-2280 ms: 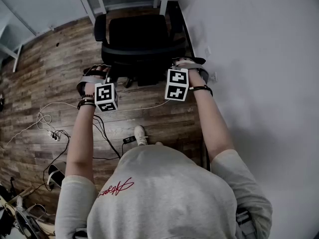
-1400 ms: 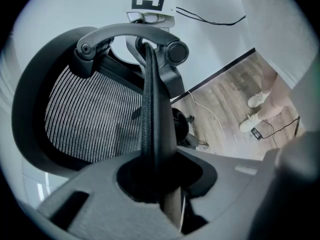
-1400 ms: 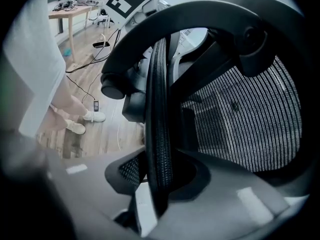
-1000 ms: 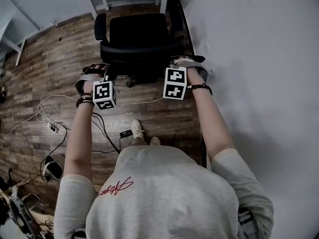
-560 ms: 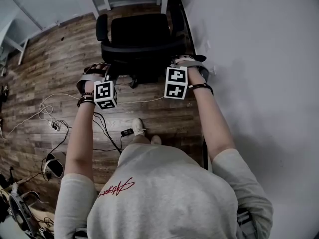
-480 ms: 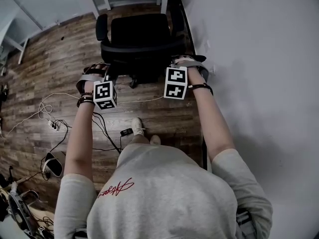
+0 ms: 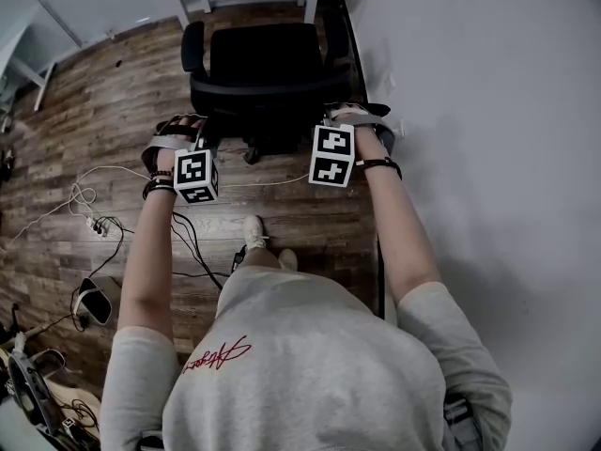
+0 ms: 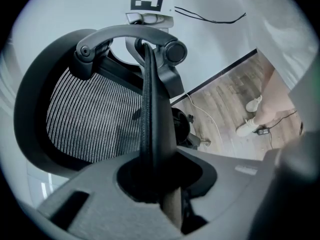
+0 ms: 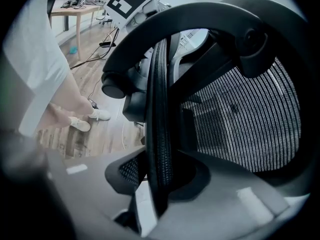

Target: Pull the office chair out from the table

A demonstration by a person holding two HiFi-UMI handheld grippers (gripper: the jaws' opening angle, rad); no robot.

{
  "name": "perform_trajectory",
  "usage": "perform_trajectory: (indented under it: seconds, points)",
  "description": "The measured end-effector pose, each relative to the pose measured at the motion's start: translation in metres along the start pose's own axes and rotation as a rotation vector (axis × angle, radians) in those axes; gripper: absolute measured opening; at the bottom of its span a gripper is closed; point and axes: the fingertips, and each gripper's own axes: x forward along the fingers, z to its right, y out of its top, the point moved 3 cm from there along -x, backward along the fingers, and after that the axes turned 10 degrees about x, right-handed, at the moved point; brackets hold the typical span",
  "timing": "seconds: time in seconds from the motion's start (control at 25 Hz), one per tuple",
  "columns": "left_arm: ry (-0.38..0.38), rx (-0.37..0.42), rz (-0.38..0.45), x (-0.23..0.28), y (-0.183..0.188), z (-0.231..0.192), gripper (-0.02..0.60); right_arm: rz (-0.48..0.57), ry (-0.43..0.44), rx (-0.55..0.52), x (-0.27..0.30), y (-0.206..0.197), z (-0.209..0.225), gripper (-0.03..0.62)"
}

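Starting at the left tool point(image 8: 156, 184), the jaws are seen pressed shut on the thin left edge of the back point(image 8: 150, 99) of the chair point(image 7: 263, 64). The right tool point(image 9: 161, 184) is clamped the same way on the right edge. So the chair is held from behind on both sides, with the mesh between the two tools.

The chair is found on the wood floor point(image 7: 84, 130), with its seat facing the bench point(image 7: 184, 6). The seat looks to be out from under the bench, though close to it. The wall point(image 7: 488, 111) is just beside the chair's right arm.

Trouble could be met from here. The edges are thin, so a tool could be slid off if the pull is made too hard or at a slant. If one side is pulled more than the other, the chair could be spun and its arm knocked into the wall. Cables point(image 7: 188, 242) are spread on the floor near the shoe point(image 7: 252, 231), so a step back could be caught on them, or a wheel rolled over them.
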Motion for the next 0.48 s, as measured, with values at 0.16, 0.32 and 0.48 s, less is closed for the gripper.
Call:
perform_trajectory:
  seconds: [0.16,0.32,0.48]
  points:
    - [0.001,0.001,-0.001,-0.0033,0.0031,0.0025,0.06,0.003,-0.004,-0.002,-0.0028,-0.001,-0.0042,0.101]
    - [-0.003,-0.001,0.003,-0.0066,0.0055,0.006,0.058,0.001,-0.008,-0.004,-0.0055,-0.0013,-0.008,0.101]
    - [0.006,0.002,-0.005,-0.0062,0.004,0.0055,0.06,0.003,-0.021,-0.009,-0.0057,-0.0016,-0.008,0.1]
